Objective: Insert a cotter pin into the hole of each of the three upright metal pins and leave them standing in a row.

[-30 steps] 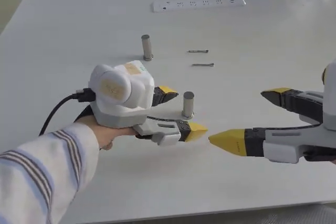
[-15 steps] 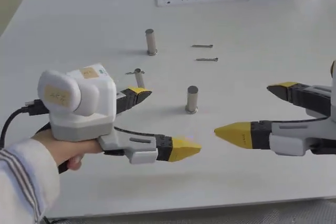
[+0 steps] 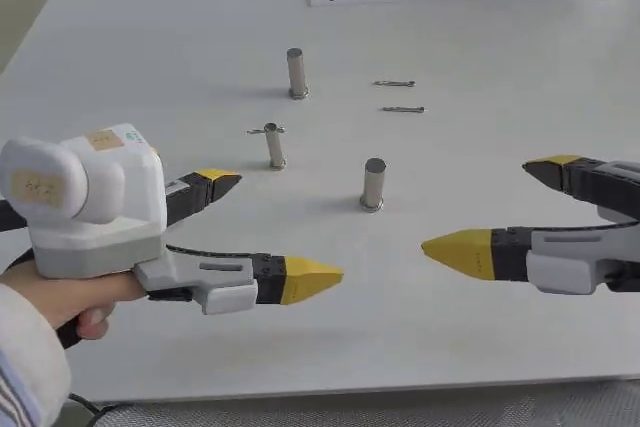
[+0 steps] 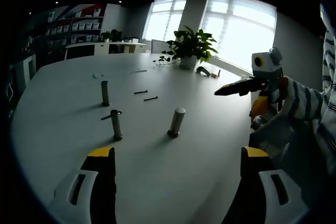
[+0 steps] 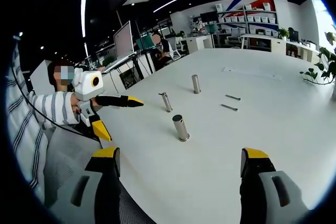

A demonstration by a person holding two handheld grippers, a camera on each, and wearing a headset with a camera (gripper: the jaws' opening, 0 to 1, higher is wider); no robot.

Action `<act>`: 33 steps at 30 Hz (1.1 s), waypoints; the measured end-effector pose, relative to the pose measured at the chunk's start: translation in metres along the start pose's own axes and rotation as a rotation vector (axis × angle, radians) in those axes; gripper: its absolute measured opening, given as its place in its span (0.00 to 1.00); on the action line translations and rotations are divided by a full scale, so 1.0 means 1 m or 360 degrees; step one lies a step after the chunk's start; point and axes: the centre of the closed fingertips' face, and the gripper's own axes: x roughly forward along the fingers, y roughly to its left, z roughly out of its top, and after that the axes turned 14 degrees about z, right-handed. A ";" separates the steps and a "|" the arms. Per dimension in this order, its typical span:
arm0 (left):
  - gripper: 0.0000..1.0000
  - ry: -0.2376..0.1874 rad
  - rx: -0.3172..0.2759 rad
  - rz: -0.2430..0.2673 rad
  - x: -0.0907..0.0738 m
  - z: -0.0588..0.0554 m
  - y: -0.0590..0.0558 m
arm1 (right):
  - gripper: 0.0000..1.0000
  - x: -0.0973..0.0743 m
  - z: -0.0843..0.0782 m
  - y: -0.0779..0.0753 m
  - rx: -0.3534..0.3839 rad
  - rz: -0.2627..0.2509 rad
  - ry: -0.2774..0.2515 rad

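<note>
Three metal pins (image 3: 297, 72) (image 3: 274, 145) (image 3: 374, 183); two loose cotter pins (image 3: 394, 83) (image 3: 402, 109); third cotter pin (image 3: 263, 130) seemingly inserted

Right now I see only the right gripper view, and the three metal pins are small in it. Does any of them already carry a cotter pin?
Observer: Yes, one. In the head view the left pin has a cotter pin through its top, with the loop sticking out to the left.
Operator: And the other two pins?
Observer: The far pin and the near pin show nothing through them.
Operator: Is the left gripper holding something?
Observer: No. In the left gripper view the left gripper has its jaws wide apart with nothing between them.
</note>
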 end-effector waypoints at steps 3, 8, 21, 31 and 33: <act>0.99 0.0009 0.0000 0.0032 -0.001 -0.004 0.008 | 0.94 -0.001 -0.001 0.000 -0.0002 -0.0002 0.0011; 0.99 0.0034 -0.0022 0.0082 -0.005 -0.008 0.018 | 0.94 -0.001 -0.001 0.000 -0.0009 -0.0010 0.0022; 0.99 0.0044 -0.0015 0.0108 -0.006 -0.008 0.023 | 0.92 -0.002 -0.004 -0.004 -0.0004 -0.0025 0.0053; 0.99 0.0076 -0.0052 0.0130 -0.011 -0.017 0.025 | 0.92 -0.005 -0.005 -0.012 0.0031 -0.0032 0.0122; 0.99 0.0075 -0.0065 0.0130 -0.012 -0.018 0.025 | 0.91 -0.008 -0.004 -0.015 0.0022 -0.0034 0.0144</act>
